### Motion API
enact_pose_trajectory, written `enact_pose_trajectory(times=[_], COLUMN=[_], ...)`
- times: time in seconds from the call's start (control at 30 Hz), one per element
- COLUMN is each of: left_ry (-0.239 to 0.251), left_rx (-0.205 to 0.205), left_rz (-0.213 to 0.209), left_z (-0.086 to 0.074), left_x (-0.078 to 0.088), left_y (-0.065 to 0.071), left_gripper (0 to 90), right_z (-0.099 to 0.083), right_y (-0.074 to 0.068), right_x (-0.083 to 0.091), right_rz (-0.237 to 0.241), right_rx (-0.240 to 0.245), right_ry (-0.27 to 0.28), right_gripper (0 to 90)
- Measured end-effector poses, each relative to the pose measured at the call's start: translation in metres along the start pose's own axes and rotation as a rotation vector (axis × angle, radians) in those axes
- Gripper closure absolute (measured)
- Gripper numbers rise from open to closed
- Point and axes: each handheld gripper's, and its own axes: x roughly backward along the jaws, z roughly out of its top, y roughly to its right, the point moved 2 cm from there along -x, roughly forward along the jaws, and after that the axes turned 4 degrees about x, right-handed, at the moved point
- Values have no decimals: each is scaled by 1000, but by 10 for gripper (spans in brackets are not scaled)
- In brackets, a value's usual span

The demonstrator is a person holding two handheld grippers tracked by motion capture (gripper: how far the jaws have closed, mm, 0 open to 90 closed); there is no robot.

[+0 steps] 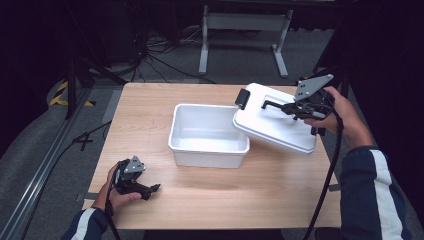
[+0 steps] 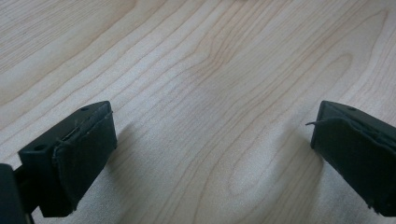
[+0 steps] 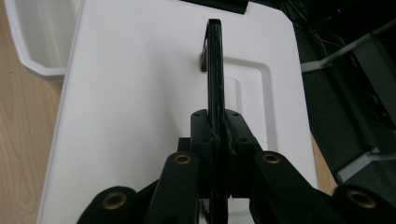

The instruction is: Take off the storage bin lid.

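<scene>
A white plastic bin (image 1: 208,136) stands open in the middle of the wooden table (image 1: 150,115). Its white lid (image 1: 270,122) hangs tilted over the bin's right rim, lifted by its black handle (image 3: 215,70). My right gripper (image 1: 296,107) is shut on that handle; in the right gripper view the jaws of the right gripper (image 3: 215,140) press the thin handle between them above the lid (image 3: 140,93). A black latch (image 1: 242,98) sits on the lid's far left end. My left gripper (image 1: 149,190) rests low at the table's front left, open, with bare wood between its fingertips (image 2: 88,140).
A metal stand (image 1: 245,30) and loose cables (image 1: 160,55) lie on the grey floor beyond the table. A rail (image 1: 45,165) runs along the floor at the left. The right gripper's cable (image 1: 327,180) trails down over the table's right edge.
</scene>
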Motion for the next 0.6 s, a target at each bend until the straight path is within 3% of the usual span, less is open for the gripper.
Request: enact_pose_trajectory(times=[0.33, 0.6], left_ry=[-1, -1], left_rx=[0, 0], left_rz=[3, 3], left_z=[0, 0], left_x=[0, 0], left_y=[0, 0], left_gripper=[6, 6], right_z=[-21, -41], right_y=[0, 3], right_x=[3, 11], right_rz=[-9, -48], right_rx=[-20, -70], right_ry=[-26, -29], right_gripper=[841, 842])
